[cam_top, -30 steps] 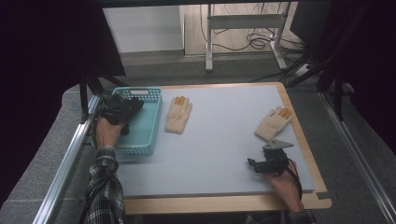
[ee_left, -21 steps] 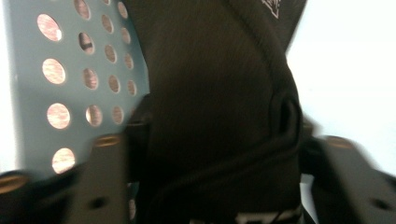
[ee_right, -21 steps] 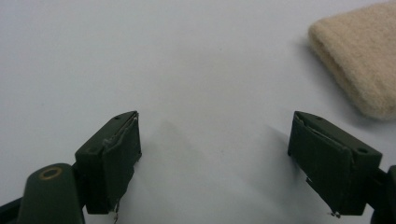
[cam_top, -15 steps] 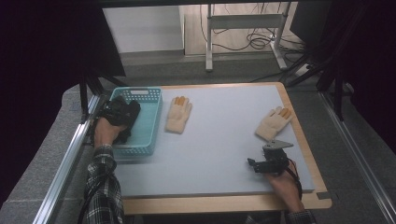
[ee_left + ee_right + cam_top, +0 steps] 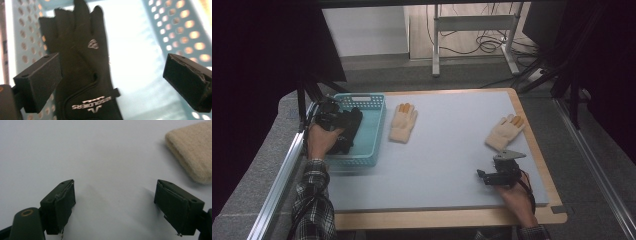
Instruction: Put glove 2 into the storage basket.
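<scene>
The black glove (image 5: 82, 65) lies flat on the floor of the teal basket (image 5: 371, 131), which sits at the left of the high view on the grey worktop (image 5: 447, 145). In the left gripper view the glove's long axis runs up and down the frame, fingers toward the top edge and the cuff with its white lettering toward the bottom; the fingertips are cut off at the top and the cuff at the bottom. The left hand-held gripper (image 5: 112, 75) hangs above it, its jaws having just been opening and now spread wide, pressing on nothing; the left-hand jaw covers part of the glove's edge. In the high view the glove is a dark shape hard to separate from the gripper above it. The right hand-held gripper (image 5: 115, 202), at the lower right of the high view, is released over bare worktop, with a cream glove (image 5: 192, 150) cut off at the frame's upper right. Another cream glove (image 5: 404, 122) lies just right of the basket.
</scene>
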### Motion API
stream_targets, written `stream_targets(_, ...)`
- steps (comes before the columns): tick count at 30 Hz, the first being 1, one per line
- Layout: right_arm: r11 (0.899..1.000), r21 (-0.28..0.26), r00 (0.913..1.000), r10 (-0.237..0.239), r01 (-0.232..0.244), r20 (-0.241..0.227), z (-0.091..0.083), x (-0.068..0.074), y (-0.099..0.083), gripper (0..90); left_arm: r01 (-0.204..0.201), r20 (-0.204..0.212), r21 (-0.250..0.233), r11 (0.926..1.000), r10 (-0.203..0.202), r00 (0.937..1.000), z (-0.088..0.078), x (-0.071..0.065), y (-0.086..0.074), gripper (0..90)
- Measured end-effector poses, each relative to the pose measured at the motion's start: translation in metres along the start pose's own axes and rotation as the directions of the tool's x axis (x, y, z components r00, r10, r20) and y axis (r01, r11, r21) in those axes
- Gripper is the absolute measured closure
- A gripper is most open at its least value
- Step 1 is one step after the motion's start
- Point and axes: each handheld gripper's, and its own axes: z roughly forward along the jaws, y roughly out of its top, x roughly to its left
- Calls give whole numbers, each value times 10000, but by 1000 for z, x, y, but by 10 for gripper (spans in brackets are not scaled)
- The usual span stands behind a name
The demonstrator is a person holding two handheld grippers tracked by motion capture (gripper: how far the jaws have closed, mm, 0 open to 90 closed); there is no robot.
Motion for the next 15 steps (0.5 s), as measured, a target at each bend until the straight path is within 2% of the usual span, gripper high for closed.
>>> stream_targets(4, 10000, -1, 10000, 4, -4, 6, 0, 0, 0, 167, -418, 172, -257, 9988, 422, 9990, -6, -11, 0, 8)
stream_targets(10, 10000, 1, 10000, 5, -5, 3, 0, 0, 0, 167, -993, 299, -702, 9926, 1016, 9944, -14, -34, -3, 2)
stream_targets(15, 10000, 3, 10000, 11, -11, -1, 0, 0, 0, 168, -1558, 505, -1129, 9813, 1622, 9855, -21, -54, -6, 0)
